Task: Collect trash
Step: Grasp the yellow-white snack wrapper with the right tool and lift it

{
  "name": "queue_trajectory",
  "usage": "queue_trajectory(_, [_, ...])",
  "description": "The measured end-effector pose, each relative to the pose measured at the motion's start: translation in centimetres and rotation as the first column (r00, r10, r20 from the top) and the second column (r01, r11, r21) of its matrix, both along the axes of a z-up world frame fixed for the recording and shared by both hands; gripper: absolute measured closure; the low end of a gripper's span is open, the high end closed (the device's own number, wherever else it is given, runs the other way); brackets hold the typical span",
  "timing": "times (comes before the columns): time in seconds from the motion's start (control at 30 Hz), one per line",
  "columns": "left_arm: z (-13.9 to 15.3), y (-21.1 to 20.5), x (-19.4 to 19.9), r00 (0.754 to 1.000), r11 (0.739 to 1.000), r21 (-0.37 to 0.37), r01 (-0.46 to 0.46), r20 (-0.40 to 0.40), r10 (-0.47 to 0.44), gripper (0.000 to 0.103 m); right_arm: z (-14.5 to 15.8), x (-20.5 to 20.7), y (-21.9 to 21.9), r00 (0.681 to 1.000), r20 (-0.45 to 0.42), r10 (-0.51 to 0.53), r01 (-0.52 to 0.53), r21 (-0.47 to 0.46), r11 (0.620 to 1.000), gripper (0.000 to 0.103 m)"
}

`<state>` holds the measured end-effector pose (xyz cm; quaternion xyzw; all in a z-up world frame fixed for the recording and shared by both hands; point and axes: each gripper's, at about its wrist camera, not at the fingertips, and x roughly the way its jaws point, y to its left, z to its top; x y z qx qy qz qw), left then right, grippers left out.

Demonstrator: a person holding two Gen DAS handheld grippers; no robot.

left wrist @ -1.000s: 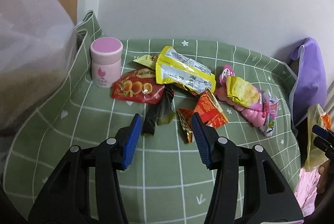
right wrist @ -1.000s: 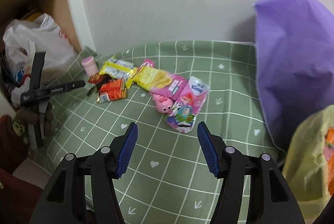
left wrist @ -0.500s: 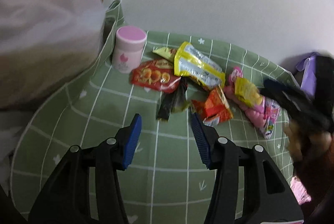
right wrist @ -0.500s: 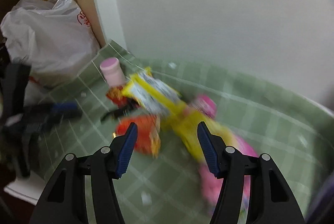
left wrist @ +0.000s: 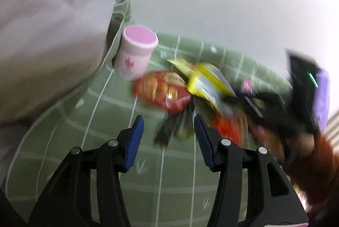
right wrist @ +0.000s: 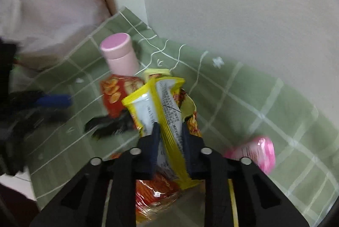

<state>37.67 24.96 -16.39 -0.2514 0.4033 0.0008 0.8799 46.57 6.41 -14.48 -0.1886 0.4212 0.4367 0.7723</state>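
Closing our right gripper [right wrist: 170, 131] on the yellow wrapper [right wrist: 163, 104], we have its jaws nearly together with the crinkled foil pinched between the pads, the wrapper's printed silver face standing up out of the grip. Our left gripper [left wrist: 168, 138] hangs above the green checked cloth [left wrist: 63, 142] with its blue pads about halfway apart and nothing between them. Taking the yellow wrapper as our landmark, a red snack bag [right wrist: 114, 91] lies just beside it on the side of our left gripper, partly tucked under it, and a pink-lidded jar [right wrist: 119, 53] stands upright behind that bag, toward the wall. A dark wrapper [right wrist: 106, 123] lies on the cloth just in front of the red snack bag, near the held wrapper's lower edge. An orange-red packet [right wrist: 156, 191] sits directly beneath the yellow wrapper, under our right gripper's jaws. A pink packet [right wrist: 260, 150] lies on the cloth on the far side of the yellow wrapper from the jar, apart from it. Beyond the jar, a white plastic bag [right wrist: 46, 4] bulges at the cloth's edge. From the left wrist view the whole pile is blurred, and we see a rust-coloured sleeve [left wrist: 313, 165] behind our right gripper.
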Motion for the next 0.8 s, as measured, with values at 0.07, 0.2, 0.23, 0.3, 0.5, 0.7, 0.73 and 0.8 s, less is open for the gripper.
queue_trajectory(0.07, [-0.1, 0.6, 1.6, 0.998, 0.998, -0.041, -0.058, 0.001, 0.058, 0.056, 1.1, -1.1, -3.1, 0.997, -0.004, -0.076, 0.076, 0.036, 0.996, 0.09])
queue_trajectory(0.2, [-0.3, 0.8, 4.5, 0.992, 0.989, -0.083, -0.126, -0.023, 0.124, 0.053, 3.3, -2.1, -8.6, 0.971, -0.004, -0.238, 0.237, 0.105, 0.966, 0.09])
queue_trajectory(0.23, [-0.5, 0.7, 5.0, 0.991, 0.988, -0.086, -0.131, -0.032, 0.128, 0.052, 3.7, -2.4, -10.2, 0.959, -0.01, -0.283, 0.282, 0.13, 0.951, 0.09])
queue_trajectory(0.3, [-1.0, 0.3, 6.2, 0.986, 0.985, -0.071, -0.157, -0.07, 0.152, 0.052, 4.0, -2.9, -12.4, 0.938, -0.012, -0.348, 0.345, 0.153, 0.926, 0.09])
queue_trajectory(0.5, [-2.1, -1.0, 8.6, 0.96, 0.969, 0.056, -0.242, -0.134, 0.247, 0.052, 3.3, -4.4, -15.9, 0.901, -0.031, -0.432, 0.431, 0.169, 0.886, 0.09])
queue_trajectory(0.7, [-2.1, -2.9, 8.3, 0.964, 0.96, 0.195, -0.2, -0.133, 0.229, 0.051, 3.6, -6.2, -17.4, 0.904, 0.041, -0.425, 0.415, 0.142, 0.898, 0.09])
queue_trajectory(0.73, [-2.0, -3.3, 7.9, 0.968, 0.96, 0.21, -0.184, -0.13, 0.214, 0.05, 3.6, -6.2, -17.6, 0.902, 0.041, -0.43, 0.42, 0.149, 0.895, 0.09])
queue_trajectory(0.8, [-1.9, -4.2, 7.1, 0.98, 0.973, 0.195, -0.126, -0.125, 0.152, 0.049, 3.4, -6.3, -18.0, 0.898, 0.015, -0.439, 0.431, 0.164, 0.887, 0.09])
